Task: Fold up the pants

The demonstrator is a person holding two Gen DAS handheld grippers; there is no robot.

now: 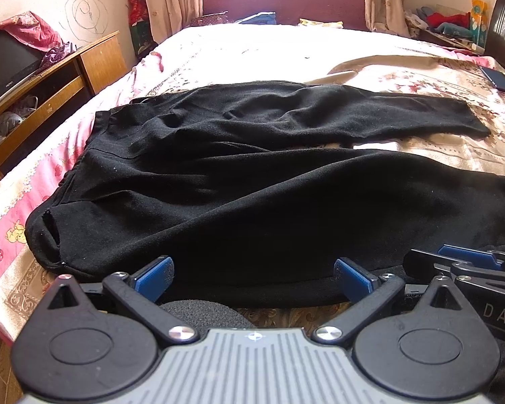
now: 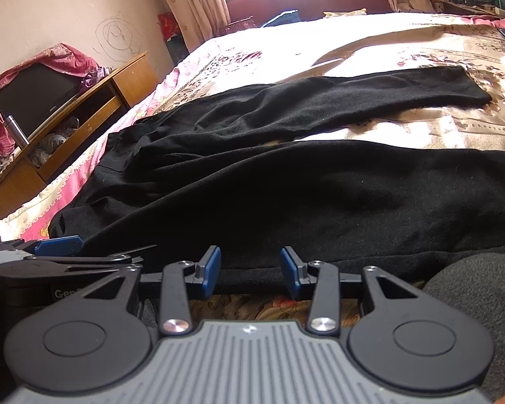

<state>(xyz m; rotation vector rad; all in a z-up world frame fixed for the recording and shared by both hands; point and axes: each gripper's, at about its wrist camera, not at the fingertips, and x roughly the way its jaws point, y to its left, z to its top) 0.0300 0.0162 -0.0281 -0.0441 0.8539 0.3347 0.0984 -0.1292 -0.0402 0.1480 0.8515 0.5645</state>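
Black pants (image 1: 252, 175) lie spread flat on the bed, waistband to the left, both legs running right with a gap between them. They also show in the right wrist view (image 2: 286, 185). My left gripper (image 1: 254, 277) is open, its blue pads at the near edge of the near leg, close to the hip. My right gripper (image 2: 250, 271) is open, with a narrower gap, at the same near edge further right. The right gripper shows at the right edge of the left wrist view (image 1: 471, 262). The left gripper shows at the left of the right wrist view (image 2: 64, 247).
The bed (image 1: 286, 50) has a floral cover and a pink sheet (image 1: 23, 208) at its left edge. A wooden TV stand (image 1: 50, 77) stands left of the bed. A dark phone (image 1: 500, 80) lies at the far right. Curtains and a window seat are behind.
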